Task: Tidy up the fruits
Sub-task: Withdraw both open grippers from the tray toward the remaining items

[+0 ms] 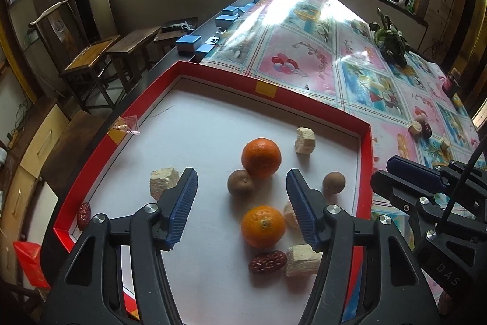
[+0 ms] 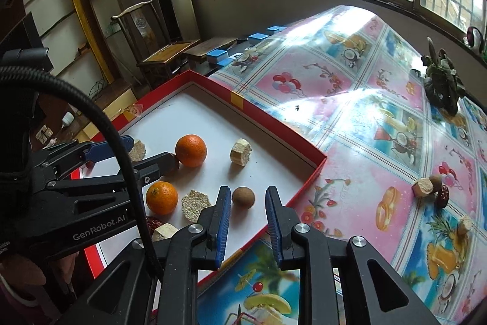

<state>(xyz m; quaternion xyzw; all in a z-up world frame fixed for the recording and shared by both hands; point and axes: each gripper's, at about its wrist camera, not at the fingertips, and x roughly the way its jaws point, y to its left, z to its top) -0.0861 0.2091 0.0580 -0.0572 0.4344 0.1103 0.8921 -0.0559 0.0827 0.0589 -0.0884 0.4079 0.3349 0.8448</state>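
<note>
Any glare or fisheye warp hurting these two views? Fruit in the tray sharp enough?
Left wrist view: window glare washes out the far tablecloth, straight edges bow heavily, and the oranges in the red tray are sharp with soft shadows. Right wrist view: a glare streak crosses the cloth, the corners go dark, and the brown fruit is crisp.

Before you, the table (image 2: pixel 350 142) carries a glossy fruit-print cloth, bulged toward the window. Directly on it lie the red-walled tray (image 1: pixel 363 148) at the near left, a dark green plant-like object (image 1: pixel 391 43) at the far right, and a small group near the right edge: pale chunks (image 2: pixel 422 187), a brown round fruit (image 2: pixel 436 181) and a red date (image 2: pixel 443 196) touching one another.
</note>
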